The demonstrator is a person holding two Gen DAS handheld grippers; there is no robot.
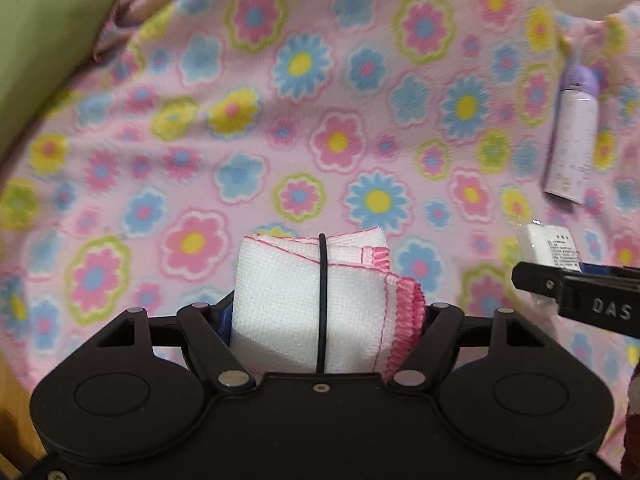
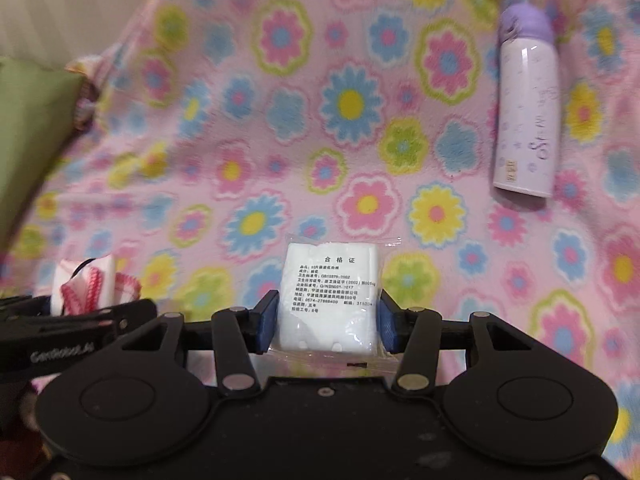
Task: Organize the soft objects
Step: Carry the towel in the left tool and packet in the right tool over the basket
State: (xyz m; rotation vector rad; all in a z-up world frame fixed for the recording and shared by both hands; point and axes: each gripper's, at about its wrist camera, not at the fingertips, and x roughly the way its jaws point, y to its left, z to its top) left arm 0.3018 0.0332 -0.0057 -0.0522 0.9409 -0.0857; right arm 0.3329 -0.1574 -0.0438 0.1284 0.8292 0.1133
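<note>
A folded white cloth with pink stitched edging (image 1: pixel 320 304), bound by a thin black band, is held between the jaws of the left gripper (image 1: pixel 326 320); the pads are pressed against its two sides. In the right wrist view a clear-wrapped white pad packet with a printed label (image 2: pixel 329 300) is clamped between the blue pads (image 2: pixel 267 322) of the right gripper (image 2: pixel 329 322). Both soft items are judged to be lifted clear of the flowered pink blanket (image 1: pixel 280 120), though contact beneath them cannot be confirmed.

Seen from the left wrist, the packet and right gripper are at 3 o'clock of the cloth, near but apart. A purple-capped bottle (image 2: pixel 526 104) lies on the blanket at 1 o'clock of the packet, well apart. A green cushion (image 1: pixel 36 52) sits at 10 o'clock, at the blanket's edge.

Step in hand, as judged: both items grasped, carry phase. No bin or stack is visible, so the destination cannot be told. The next move calls for steady grips, as cloth and packet are compressible and may slip, and for placing the two side by side without collision of the grippers.
</note>
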